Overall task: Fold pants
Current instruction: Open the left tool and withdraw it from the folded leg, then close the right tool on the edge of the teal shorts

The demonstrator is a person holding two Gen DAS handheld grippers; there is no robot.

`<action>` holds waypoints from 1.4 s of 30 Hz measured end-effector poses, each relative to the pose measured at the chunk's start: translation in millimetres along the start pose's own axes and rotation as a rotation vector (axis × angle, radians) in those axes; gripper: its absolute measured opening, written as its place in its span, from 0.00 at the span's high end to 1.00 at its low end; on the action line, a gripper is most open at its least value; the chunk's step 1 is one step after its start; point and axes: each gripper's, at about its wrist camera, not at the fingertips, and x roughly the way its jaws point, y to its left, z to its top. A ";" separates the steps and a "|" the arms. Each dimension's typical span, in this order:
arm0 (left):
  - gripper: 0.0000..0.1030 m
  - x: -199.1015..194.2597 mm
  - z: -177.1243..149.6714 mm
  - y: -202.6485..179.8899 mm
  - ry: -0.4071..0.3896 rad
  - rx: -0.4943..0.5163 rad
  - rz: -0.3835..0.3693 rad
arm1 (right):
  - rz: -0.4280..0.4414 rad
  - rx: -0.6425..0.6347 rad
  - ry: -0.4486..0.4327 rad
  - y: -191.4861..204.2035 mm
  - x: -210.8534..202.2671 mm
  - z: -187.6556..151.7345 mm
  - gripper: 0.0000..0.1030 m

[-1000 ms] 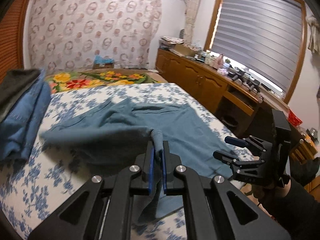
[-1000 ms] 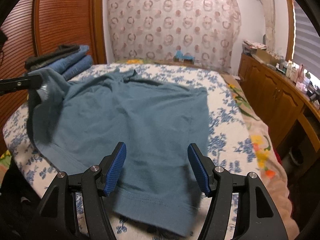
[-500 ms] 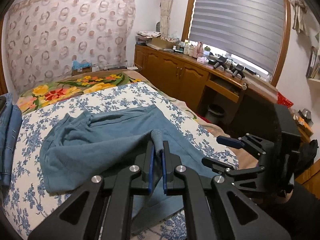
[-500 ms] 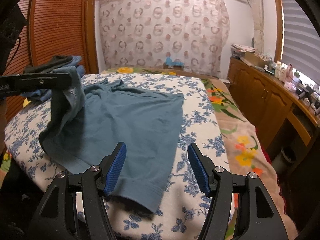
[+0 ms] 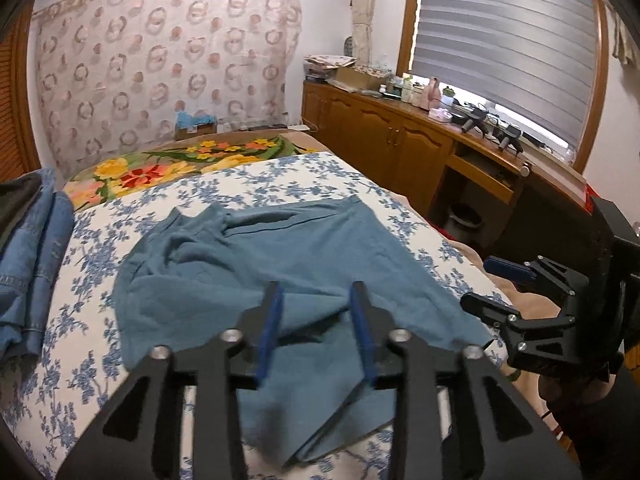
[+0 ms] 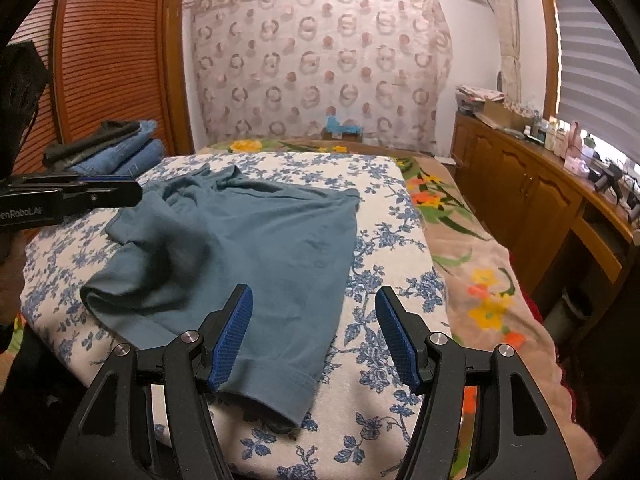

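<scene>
Teal-blue pants [image 5: 256,272] lie folded over on the flowered bed cover [image 5: 92,344], one leg hem hanging at the near edge [image 6: 280,392]. My left gripper [image 5: 317,292] hovers just above a raised fold of the pants. Its jaws are opening, the cloth lies loose under and between the blue pads [image 5: 272,320], and they do not press it. In the right wrist view the left gripper [image 6: 134,193] shows edge-on at the left, clear of the cloth. My right gripper [image 6: 314,294] stands open over the pants' right edge, holding nothing; the left wrist view shows it [image 5: 478,283] at the right.
Folded jeans [image 6: 120,156] are stacked at the bed's far left corner. A flowered blanket [image 6: 472,264] covers the bed's right side. A wooden cabinet [image 6: 532,184] with clutter runs along the window wall. A slatted wooden door [image 6: 108,60] stands at the left.
My left gripper, earlier shut on a pinched fold of the pants, has spread its jaws and the fold has dropped onto the bed. The right gripper stays open and almost still.
</scene>
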 end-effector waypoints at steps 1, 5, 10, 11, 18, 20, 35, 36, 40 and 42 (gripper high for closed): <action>0.61 -1.2 -1.4 4.2 0.004 -0.003 -0.006 | 0.001 -0.002 0.000 1.4 0.4 1.4 0.37; 0.45 0.1 -12.8 15.3 0.036 -0.006 0.009 | 0.006 -0.006 -0.002 7.1 1.8 5.3 0.37; 0.44 14.7 -42.1 31.7 0.123 -0.040 0.020 | 0.024 -0.001 -0.003 14.3 5.9 10.7 0.37; 0.44 17.4 -47.7 33.7 0.142 -0.041 0.024 | 0.027 0.000 -0.003 15.7 7.0 11.2 0.37; 0.44 22.1 -66.9 40.1 0.191 -0.058 0.052 | 0.073 -0.014 0.013 28.6 16.1 14.1 0.40; 0.44 23.2 -69.1 41.2 0.198 -0.066 0.046 | 0.086 -0.022 0.016 32.9 18.6 15.4 0.41; 0.43 11.1 -78.5 45.8 0.143 -0.098 0.030 | 0.173 -0.034 0.078 43.8 50.3 23.2 0.55; 0.43 10.2 -79.0 45.8 0.141 -0.102 0.029 | 0.183 -0.032 0.087 44.3 53.3 23.3 0.56; 0.43 4.9 -83.2 50.9 0.124 -0.126 0.003 | 0.213 -0.040 0.125 50.9 66.2 24.8 0.61; 0.43 2.9 -84.2 53.3 0.117 -0.141 -0.012 | 0.217 -0.046 0.140 53.8 70.0 24.4 0.64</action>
